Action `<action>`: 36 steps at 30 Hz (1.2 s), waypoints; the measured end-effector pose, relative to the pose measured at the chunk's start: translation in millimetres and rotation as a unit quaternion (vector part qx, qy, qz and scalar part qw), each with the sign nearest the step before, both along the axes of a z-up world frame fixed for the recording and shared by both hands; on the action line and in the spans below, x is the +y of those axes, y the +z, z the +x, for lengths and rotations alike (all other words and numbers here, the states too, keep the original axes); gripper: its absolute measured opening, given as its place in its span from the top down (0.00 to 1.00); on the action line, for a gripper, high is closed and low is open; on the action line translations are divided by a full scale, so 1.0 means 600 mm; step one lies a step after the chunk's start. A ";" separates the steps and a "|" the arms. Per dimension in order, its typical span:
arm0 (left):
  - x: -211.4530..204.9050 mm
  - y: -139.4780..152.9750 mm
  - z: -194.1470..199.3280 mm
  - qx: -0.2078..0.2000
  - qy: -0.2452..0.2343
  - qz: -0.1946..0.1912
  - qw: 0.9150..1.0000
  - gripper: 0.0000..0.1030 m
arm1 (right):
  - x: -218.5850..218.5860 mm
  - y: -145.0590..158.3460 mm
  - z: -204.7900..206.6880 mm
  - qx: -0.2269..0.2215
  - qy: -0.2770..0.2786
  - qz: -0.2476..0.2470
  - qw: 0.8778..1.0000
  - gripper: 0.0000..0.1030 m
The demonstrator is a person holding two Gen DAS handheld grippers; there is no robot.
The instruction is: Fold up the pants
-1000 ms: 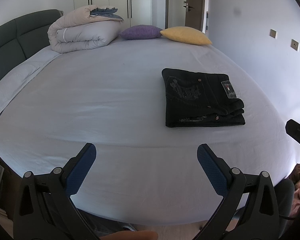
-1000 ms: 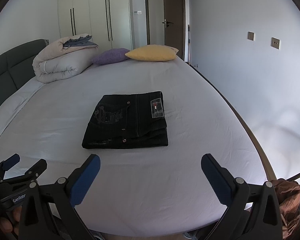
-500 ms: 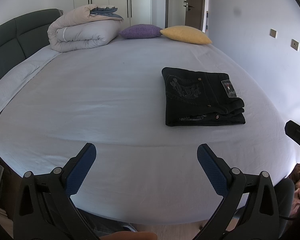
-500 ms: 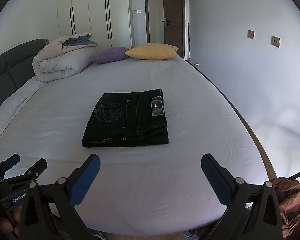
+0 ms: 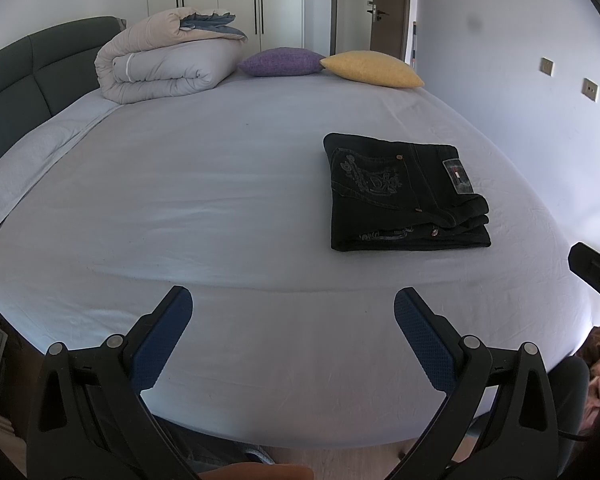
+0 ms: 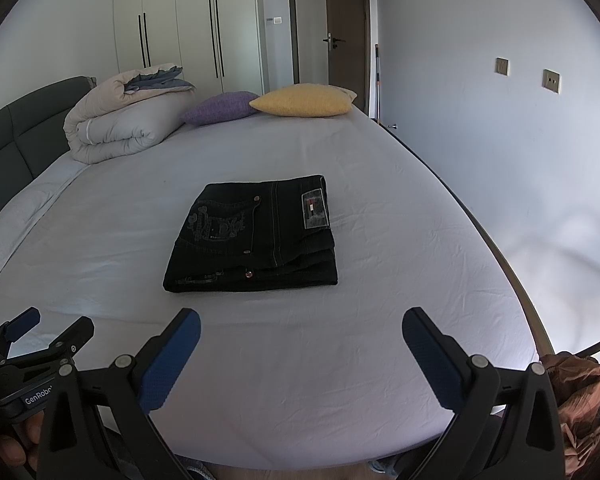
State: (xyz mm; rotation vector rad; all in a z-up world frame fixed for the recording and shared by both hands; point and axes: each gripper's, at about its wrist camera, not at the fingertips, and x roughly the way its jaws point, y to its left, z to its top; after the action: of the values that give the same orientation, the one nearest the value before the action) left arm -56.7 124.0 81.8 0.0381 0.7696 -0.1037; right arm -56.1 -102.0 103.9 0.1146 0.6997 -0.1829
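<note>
Nearest, the left gripper (image 5: 292, 304) and right gripper (image 6: 300, 328) each hover above the bed's near edge with blue-padded jaws spread wide, holding nothing and touching nothing. Beyond them, one pair of black pants (image 6: 256, 236) lies folded into a neat rectangle on the pale sheet (image 6: 380, 280), stitched pocket and label patch facing up. Farthest back sit one rolled duvet (image 6: 120, 124) and two pillows, purple (image 6: 220, 108) and yellow (image 6: 304, 100).

Both wrist cameras look from the foot edge of the bed (image 5: 228, 200) toward its far edge; both share the pants (image 6: 256, 236), nearer in the right view.
</note>
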 end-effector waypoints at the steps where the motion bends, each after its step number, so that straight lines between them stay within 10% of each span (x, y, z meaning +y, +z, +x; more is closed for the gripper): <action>1: -0.001 0.001 0.000 0.000 0.000 0.000 1.000 0.00 | 0.000 -0.001 -0.001 0.000 0.000 0.000 1.000 0.00; 36: -0.001 -0.006 -0.015 -0.003 0.000 0.000 1.000 0.00 | 0.006 -0.017 -0.003 0.007 0.000 0.003 1.000 0.00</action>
State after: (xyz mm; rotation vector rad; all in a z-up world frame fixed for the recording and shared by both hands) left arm -65.9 123.5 78.4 0.0381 0.7646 -0.1027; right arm -57.9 -98.6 93.8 0.1199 0.7146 -0.1825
